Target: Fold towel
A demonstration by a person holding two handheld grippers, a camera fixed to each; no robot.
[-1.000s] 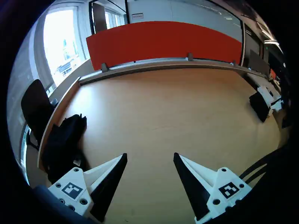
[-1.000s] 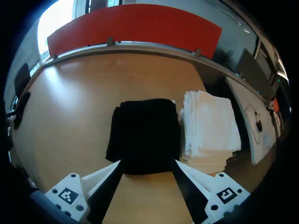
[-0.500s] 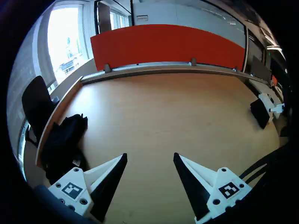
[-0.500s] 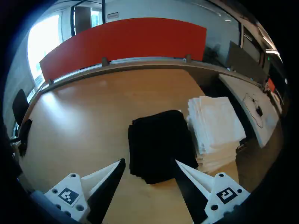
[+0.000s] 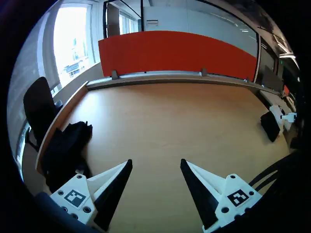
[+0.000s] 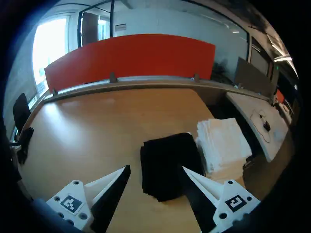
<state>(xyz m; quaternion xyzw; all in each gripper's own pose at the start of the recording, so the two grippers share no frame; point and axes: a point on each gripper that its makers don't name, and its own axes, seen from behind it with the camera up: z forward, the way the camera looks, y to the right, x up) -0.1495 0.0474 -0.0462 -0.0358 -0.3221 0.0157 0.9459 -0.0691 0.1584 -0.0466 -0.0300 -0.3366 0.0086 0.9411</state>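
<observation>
On the counter [image 6: 97, 128], folded black towel [image 6: 171, 165] sits just beside white stack [image 6: 222, 147]. Right gripper [image 6: 155, 167] and left gripper [image 5: 156, 160] fingers apart, empty. Fold looks done; best keep fingers off its edges.

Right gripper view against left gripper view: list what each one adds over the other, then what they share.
Right gripper view adds: black towels stacked beside white towels, just past the open right gripper; a side desk with a cable.
Left gripper view adds: a small black-and-white shape at the table's far right, too small to identify, beyond the open left gripper.
Shared: table, red divider, window, chair, bag.
</observation>
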